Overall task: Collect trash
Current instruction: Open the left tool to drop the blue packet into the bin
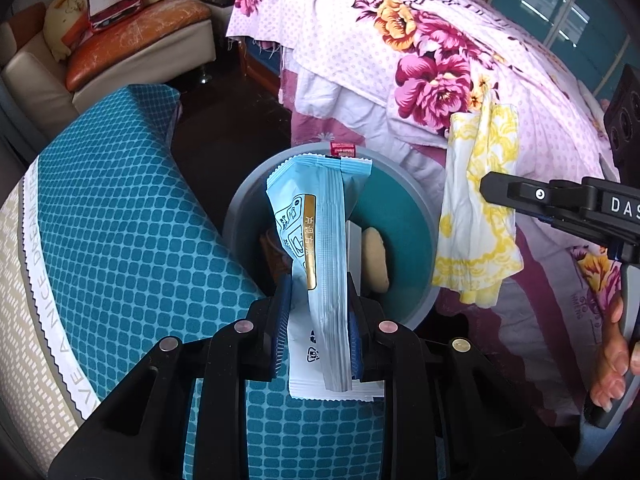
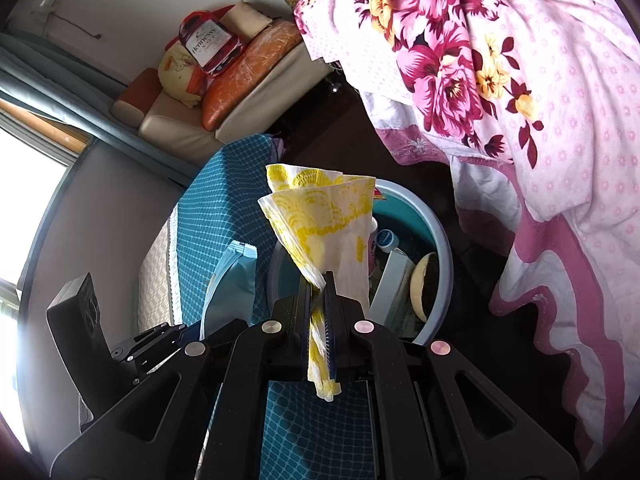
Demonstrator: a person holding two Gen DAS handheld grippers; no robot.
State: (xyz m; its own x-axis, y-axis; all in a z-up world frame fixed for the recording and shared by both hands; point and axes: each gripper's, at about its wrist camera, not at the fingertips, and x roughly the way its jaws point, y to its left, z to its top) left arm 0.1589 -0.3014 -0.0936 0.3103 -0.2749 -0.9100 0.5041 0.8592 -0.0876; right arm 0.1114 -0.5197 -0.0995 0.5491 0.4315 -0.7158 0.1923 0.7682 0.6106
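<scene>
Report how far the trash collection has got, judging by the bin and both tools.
Done: the bin already holds a bottle, a box and a tan rounded piece.

In hand: the left tool is shut on a light blue packet above the bin, and the right tool is shut on a yellow-patterned napkin near its rim.

Left: neither piece has been let go into the bin yet.

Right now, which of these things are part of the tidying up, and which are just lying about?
Part of the job:
- light blue packet in the left gripper
- yellow-patterned napkin in the right gripper
- round bin, already holding rubbish

Just lying about:
- floral bedspread
- teal cushion
- sofa
</scene>
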